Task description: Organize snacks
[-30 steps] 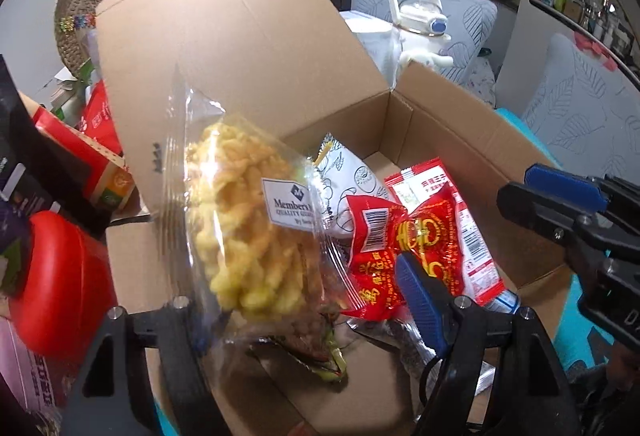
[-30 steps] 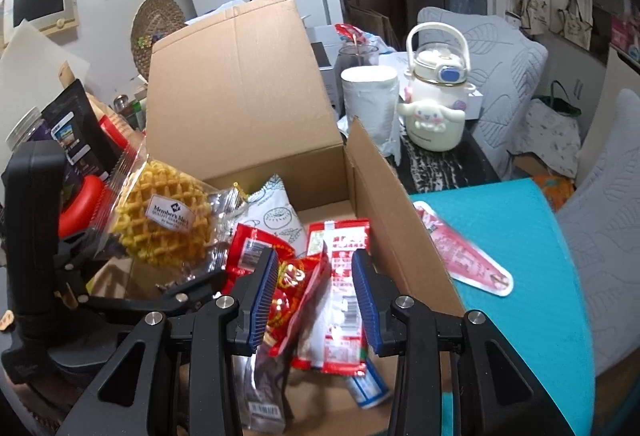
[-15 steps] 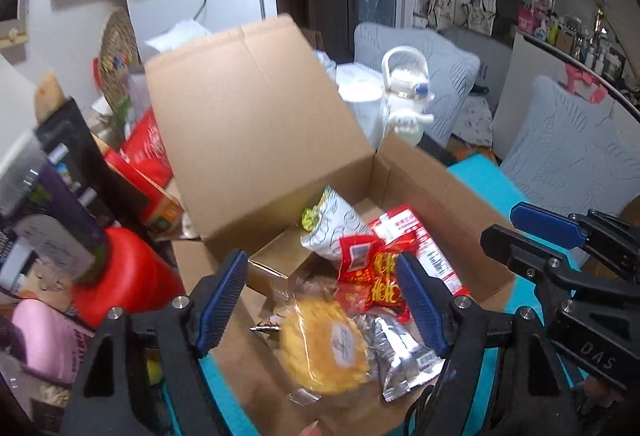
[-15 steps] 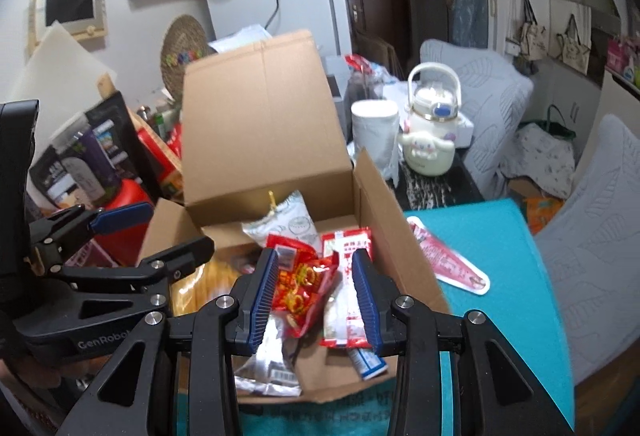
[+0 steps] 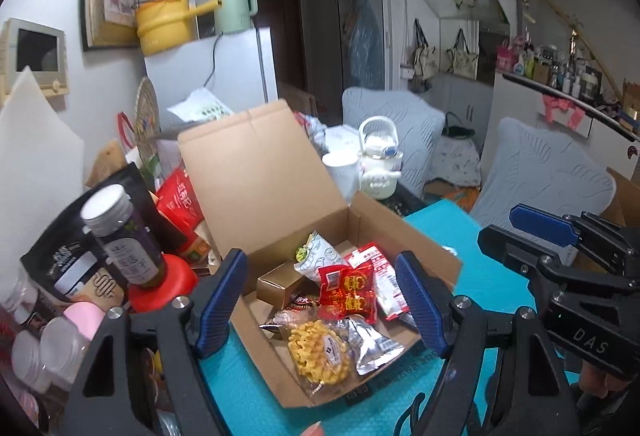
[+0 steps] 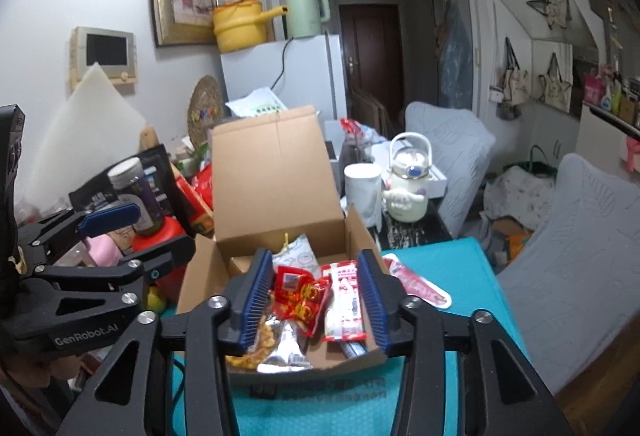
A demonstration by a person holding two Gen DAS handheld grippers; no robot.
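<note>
An open cardboard box [image 5: 404, 232] [image 6: 360, 236] stands on the teal table with its lid up. Inside lie a clear bag of yellow waffle snack [image 5: 320, 354] at the front, red snack packets [image 5: 352, 292] [image 6: 300, 296], a silver packet [image 5: 372, 346], a white printed bag [image 5: 320, 252] and a small gold box [image 5: 276, 286]. My left gripper [image 5: 322, 300] is open and empty, raised above the box front. My right gripper [image 6: 316, 296] is open and empty, also above the box. A pink-red packet [image 6: 420, 286] lies on the table right of the box.
Left of the box stand a purple-labelled bottle [image 5: 124, 240], a red container [image 5: 160, 284], dark bags and pink bottles. Behind it are a white cup [image 5: 340, 172], a white kettle [image 5: 380, 168], a fridge [image 5: 228, 72] and grey chairs [image 5: 536, 172].
My left gripper let go of the yellow waffle bag, which now lies in the box front. Both grippers have pulled back and up, away from the box.
</note>
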